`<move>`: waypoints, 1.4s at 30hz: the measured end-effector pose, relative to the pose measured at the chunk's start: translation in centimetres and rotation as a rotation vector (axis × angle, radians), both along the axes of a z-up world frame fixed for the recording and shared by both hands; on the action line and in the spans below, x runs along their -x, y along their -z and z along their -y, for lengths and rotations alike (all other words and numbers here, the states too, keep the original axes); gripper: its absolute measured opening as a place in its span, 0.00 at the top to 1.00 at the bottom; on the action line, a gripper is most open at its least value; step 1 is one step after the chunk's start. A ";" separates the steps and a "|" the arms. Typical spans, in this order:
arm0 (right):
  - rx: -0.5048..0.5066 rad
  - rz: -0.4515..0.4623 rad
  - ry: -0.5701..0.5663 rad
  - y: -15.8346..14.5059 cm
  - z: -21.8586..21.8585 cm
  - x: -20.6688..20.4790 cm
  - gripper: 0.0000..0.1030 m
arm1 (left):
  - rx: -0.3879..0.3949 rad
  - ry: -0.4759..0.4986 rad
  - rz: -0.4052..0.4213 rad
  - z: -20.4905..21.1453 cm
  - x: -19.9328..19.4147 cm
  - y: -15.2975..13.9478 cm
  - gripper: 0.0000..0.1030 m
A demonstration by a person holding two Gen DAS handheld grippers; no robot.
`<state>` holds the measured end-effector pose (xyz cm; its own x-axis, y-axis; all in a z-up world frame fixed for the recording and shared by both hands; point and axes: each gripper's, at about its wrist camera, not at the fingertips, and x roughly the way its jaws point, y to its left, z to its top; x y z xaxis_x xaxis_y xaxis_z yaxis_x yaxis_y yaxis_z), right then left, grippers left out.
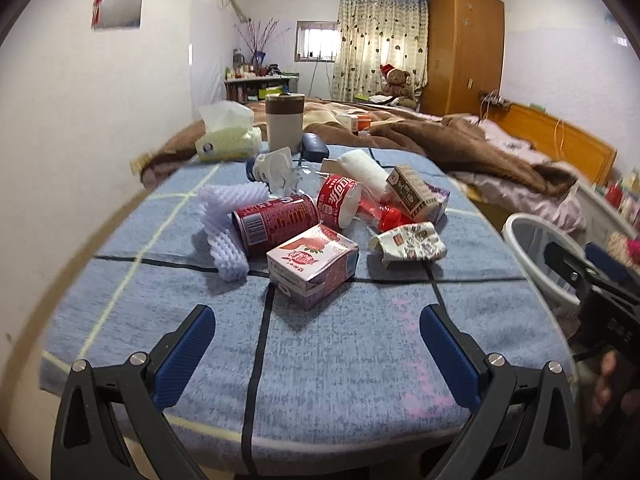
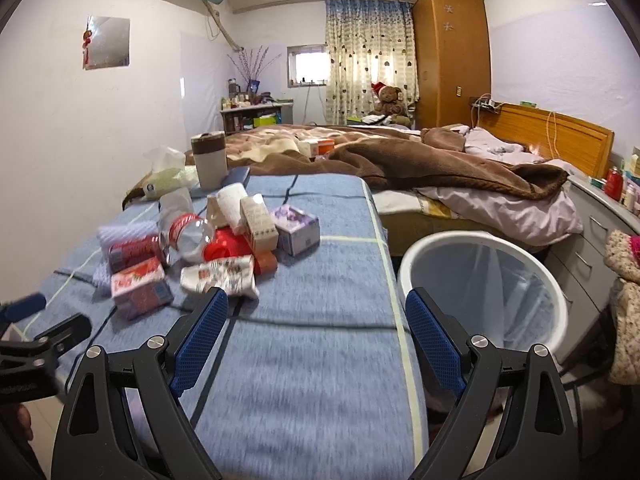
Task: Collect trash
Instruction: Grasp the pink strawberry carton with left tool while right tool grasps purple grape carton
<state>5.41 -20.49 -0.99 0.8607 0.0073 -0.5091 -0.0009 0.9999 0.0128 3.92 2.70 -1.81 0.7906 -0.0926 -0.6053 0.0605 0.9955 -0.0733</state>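
While both tongs [image 2: 316,328] gape, lined bin [image 2: 420,256] beside littered table [image 2: 320,360].

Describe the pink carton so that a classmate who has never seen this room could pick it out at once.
Find the blue cloth with the trash pile. The pink carton lies at the pile's near edge, just in front of the red can. It alone is a box with strawberries printed on it.

Soft daylight comes in through the far window [image 1: 316,40] and the curtain [image 2: 370,60], leaving the room evenly bright with faint shadows. The right wrist view smears with motion blur; fisheye bends both views' dark edges.
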 end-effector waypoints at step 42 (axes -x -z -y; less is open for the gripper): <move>0.000 -0.314 -0.349 4.8 -0.4 -19.3 0.36 | -0.038 0.117 -0.212 -0.6 -11.9 4.2 0.28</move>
<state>24.70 -20.12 -5.81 0.6114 0.2687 -0.7443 -0.3329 0.9406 0.0661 15.80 3.30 -5.98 0.6309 -0.1499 -0.7612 0.1630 0.9849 -0.0589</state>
